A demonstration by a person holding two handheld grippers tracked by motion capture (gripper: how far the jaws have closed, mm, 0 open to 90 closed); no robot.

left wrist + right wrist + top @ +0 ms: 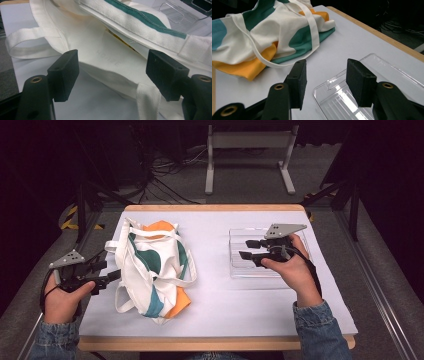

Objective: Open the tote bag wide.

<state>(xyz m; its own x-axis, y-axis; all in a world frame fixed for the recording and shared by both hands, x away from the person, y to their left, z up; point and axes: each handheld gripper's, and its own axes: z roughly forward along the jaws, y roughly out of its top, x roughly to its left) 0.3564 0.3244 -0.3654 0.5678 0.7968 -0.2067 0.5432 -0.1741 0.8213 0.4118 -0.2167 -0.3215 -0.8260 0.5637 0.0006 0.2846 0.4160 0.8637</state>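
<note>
A cream tote bag (152,270) with green, teal and orange patches lies crumpled on the left half of the white table (235,300). My left gripper (111,271) is at the bag's left edge, open, its tips close to the cloth. In the left gripper view the bag's cream fabric (105,55) and a strap (27,41) lie just beyond the open gripper (112,72). My right gripper (246,249) hovers open over a clear plastic tray (240,270) at the right. In the right gripper view the tray (367,85) sits below the open gripper (325,77), the bag (269,37) farther off.
The table has a wooden edge (215,342) at the front. A white metal stand (250,155) and cables (160,175) are on the floor behind the table. Bare white surface runs between bag and tray.
</note>
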